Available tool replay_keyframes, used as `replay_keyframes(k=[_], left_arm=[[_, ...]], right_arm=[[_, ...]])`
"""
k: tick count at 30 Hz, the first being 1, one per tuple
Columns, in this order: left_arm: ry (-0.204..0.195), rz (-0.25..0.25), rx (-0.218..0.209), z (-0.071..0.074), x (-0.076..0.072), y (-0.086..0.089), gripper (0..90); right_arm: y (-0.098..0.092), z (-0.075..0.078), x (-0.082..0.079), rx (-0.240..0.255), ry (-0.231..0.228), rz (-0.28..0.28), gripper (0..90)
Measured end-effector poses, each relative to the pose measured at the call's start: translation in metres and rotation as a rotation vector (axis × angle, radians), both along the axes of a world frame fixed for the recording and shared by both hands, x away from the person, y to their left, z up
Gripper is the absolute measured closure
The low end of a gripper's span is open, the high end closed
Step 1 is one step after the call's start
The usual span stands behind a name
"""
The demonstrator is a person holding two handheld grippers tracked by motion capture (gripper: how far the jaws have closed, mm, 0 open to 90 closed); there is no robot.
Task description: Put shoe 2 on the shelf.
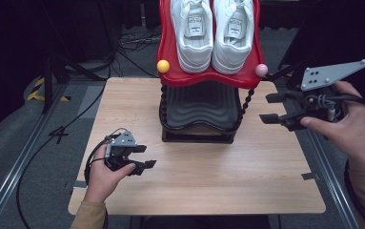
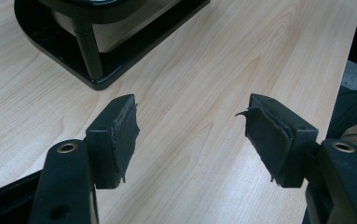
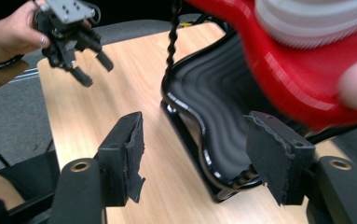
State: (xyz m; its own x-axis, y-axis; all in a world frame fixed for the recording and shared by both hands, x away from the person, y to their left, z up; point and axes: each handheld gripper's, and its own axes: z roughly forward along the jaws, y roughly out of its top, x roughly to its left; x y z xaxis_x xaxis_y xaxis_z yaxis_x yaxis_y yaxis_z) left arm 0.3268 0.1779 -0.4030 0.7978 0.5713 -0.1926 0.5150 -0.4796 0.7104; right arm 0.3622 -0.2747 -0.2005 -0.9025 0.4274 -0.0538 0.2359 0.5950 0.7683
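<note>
Overhead, white shoes point(image 1: 212, 33) top the red shelf point(image 1: 170, 57); both grippers' jaws gape empty.

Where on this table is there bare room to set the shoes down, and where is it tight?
The wooden table is bare in front of the shoe rack, between the left hand-held gripper and the near edge. Narrower strips run along either side of the rack. It is crowded at the back: the rack's red shelf holds both white shoes, with the open right hand-held gripper close by.

two white shoes point(image 1: 212, 33), one rack point(image 1: 204, 102), two tools point(image 1: 142, 157), one table point(image 1: 247, 176).
</note>
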Motion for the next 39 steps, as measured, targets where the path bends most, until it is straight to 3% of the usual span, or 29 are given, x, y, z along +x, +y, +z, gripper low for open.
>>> replay_keyframes(k=[11,17,18,20,23,24,27,33,36,39], left_arm=[[0.003,0.01,0.002,-0.001,-0.003,0.001,35.0],[0.009,0.025,0.008,-0.003,-0.007,0.004,35.0],[0.009,0.025,0.008,-0.003,-0.007,0.004,35.0],[0.015,0.035,0.012,-0.004,-0.01,0.006,35.0],[0.018,0.039,0.015,-0.006,-0.012,0.007,35.0],[0.018,0.04,0.017,-0.007,-0.013,0.007,35.0],[0.025,0.049,0.023,-0.01,-0.017,0.009,35.0],[0.048,0.074,0.056,-0.017,-0.022,0.012,34.8],[0.067,0.084,0.085,-0.023,-0.023,0.013,34.4],[0.074,0.086,0.094,-0.026,-0.023,0.013,34.2]], right_arm=[[0.001,-0.075,0.005,-0.017,0.088,0.022,37.7],[0.005,-0.114,0.004,-0.011,0.08,-0.005,37.6],[0.005,-0.114,0.004,-0.011,0.08,-0.005,37.6],[0.008,-0.136,0.006,-0.005,0.098,-0.007,37.6],[0.01,-0.142,0.007,-0.008,0.106,-0.008,37.6],[0.011,-0.157,0.008,-0.005,0.111,-0.01,37.6],[0.014,-0.175,0.01,0.001,0.131,-0.01,37.5],[0.019,-0.215,0.014,-0.005,0.177,-0.042,37.0],[0.021,-0.232,0.017,-0.044,0.183,-0.075,35.9],[0.022,-0.248,0.019,-0.036,0.209,-0.1,35.9]])
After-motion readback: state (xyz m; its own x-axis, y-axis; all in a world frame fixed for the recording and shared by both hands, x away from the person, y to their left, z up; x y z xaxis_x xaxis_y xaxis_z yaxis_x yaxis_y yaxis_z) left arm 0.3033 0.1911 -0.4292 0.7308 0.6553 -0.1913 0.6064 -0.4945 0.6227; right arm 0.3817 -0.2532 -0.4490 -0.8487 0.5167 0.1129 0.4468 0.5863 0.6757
